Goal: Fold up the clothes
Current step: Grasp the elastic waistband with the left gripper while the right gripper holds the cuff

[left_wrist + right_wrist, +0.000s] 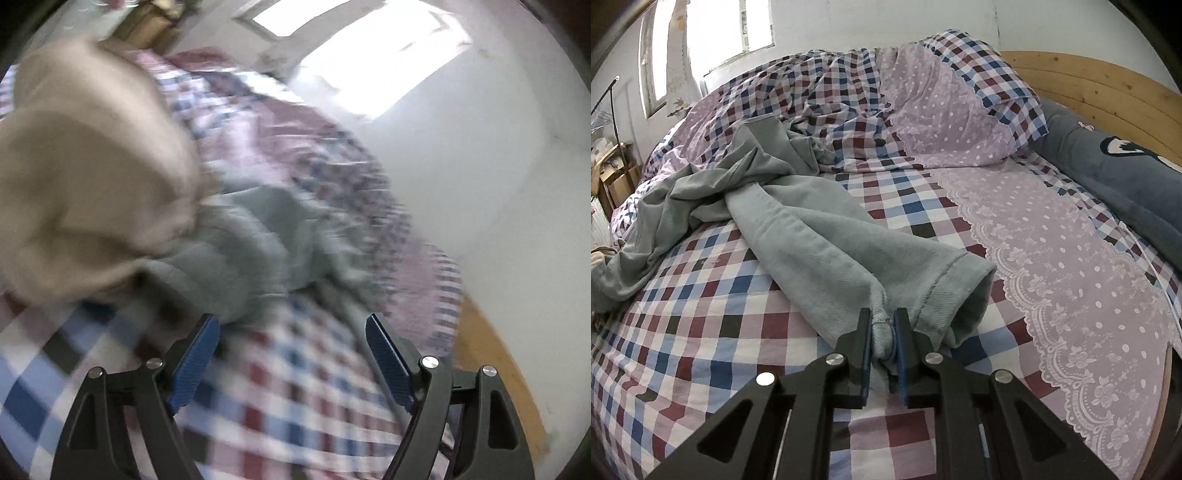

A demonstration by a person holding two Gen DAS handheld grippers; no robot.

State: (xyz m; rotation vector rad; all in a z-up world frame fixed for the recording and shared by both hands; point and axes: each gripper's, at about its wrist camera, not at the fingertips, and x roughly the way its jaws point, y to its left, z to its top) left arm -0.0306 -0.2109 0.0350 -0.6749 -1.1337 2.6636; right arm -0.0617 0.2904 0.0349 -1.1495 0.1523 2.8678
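Grey-green trousers [798, 218] lie crumpled across the checked bedsheet [701, 317]. One leg stretches toward me, and my right gripper [882, 325] is shut on its hem corner. The left wrist view is blurred by motion. There my left gripper [291, 325] stands open above the sheet with nothing between its blue pads [195, 362]. The bunched grey-green cloth [251, 240] lies just beyond its fingertips. A beige garment [85, 184] fills the left of that view, close to the lens.
A rumpled checked and lilac dotted duvet [923, 107] is heaped at the back of the bed. A dark blue bolster [1119, 177] lies along the wooden headboard [1089, 85]. A window [701, 33] and clothes rack [609, 107] stand at the far left. Wooden floor [495, 369] shows beside the bed.
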